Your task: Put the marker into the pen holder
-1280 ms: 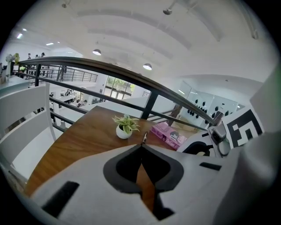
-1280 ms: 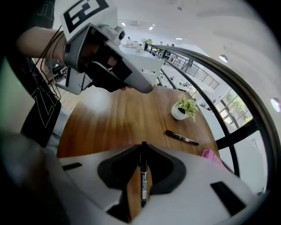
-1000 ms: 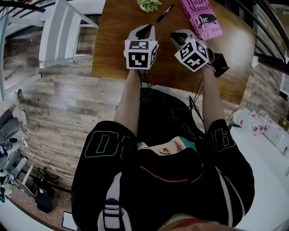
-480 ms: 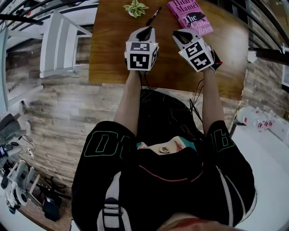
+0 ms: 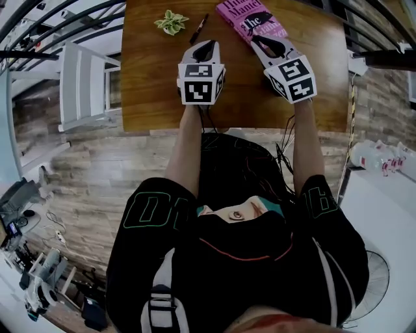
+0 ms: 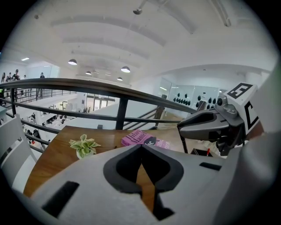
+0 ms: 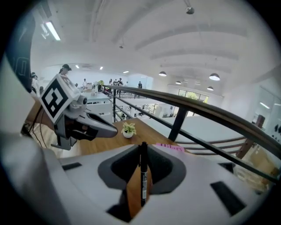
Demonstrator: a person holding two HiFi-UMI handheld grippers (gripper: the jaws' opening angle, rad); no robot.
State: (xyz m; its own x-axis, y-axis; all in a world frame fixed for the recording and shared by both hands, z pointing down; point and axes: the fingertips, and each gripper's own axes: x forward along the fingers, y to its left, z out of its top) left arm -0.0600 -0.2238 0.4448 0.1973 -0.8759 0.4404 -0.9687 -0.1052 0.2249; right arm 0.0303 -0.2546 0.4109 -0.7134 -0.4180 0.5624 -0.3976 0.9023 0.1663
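Observation:
A black marker [image 7: 143, 176] stands upright between the jaws of my right gripper [image 7: 143, 147], which is shut on it. In the head view the right gripper [image 5: 260, 40] hangs over the wooden table [image 5: 156, 78], its tip at the edge of a pink book [image 5: 250, 19]. My left gripper [image 5: 207, 44] is beside it on the left, shut with nothing in it; its tips meet [image 6: 141, 147]. The black pen holder [image 6: 199, 152] shows in the left gripper view, low under the right gripper, with something red in it. The head view hides it.
A second black marker [image 5: 198, 29] lies on the table between a small potted plant [image 5: 171, 21] and the book. A white chair [image 5: 84, 78] stands left of the table. A dark railing [image 6: 123, 92] runs past the table's far side.
Both grippers have moved up and away from the person, further over the table. The right one has rolled and now covers the pen holder in the head view.

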